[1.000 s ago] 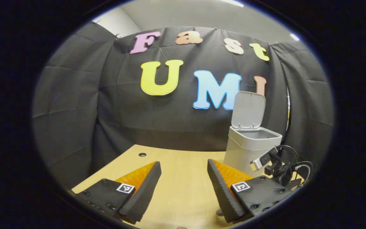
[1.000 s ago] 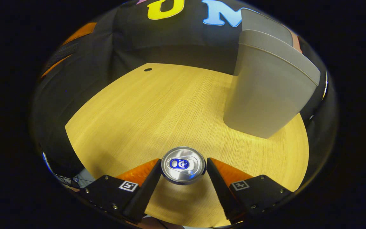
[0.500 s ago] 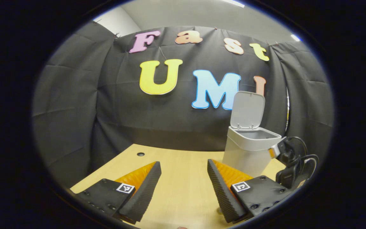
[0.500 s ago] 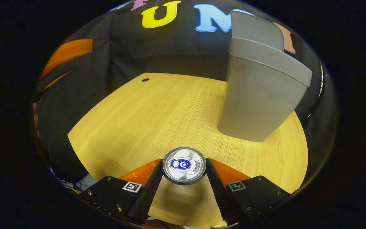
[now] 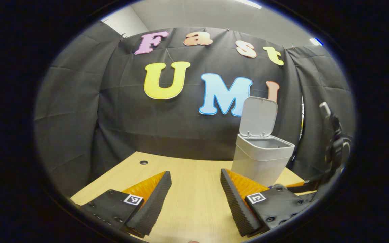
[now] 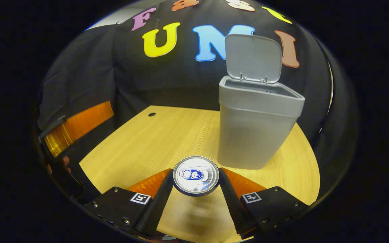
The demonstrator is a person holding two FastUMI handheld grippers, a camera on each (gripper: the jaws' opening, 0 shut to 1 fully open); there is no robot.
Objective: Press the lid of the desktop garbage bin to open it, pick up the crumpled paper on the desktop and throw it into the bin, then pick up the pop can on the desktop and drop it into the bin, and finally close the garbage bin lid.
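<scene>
In the right gripper view my right gripper (image 6: 196,177) is shut on the pop can (image 6: 196,175), whose silver top faces the camera, held above the wooden table (image 6: 154,141). Ahead and to the right stands the grey garbage bin (image 6: 253,131) with its lid (image 6: 252,58) tilted up and open. In the left gripper view my left gripper (image 5: 196,189) is open with nothing between its fingers, low over the table (image 5: 194,189). The bin (image 5: 260,158) stands to its right with the lid (image 5: 258,116) up. The right gripper's body (image 5: 336,148) shows at the far right edge.
A small round hole (image 6: 152,114) marks the table's far left part. The left gripper's side (image 6: 76,126) and a hand (image 6: 57,163) sit at the left edge of the right gripper view. Black cloth walls the booth behind the bin.
The right gripper has lifted the can off the table and risen, so the bin's open top and lid now show. The left gripper has stayed open and shifted slightly.
</scene>
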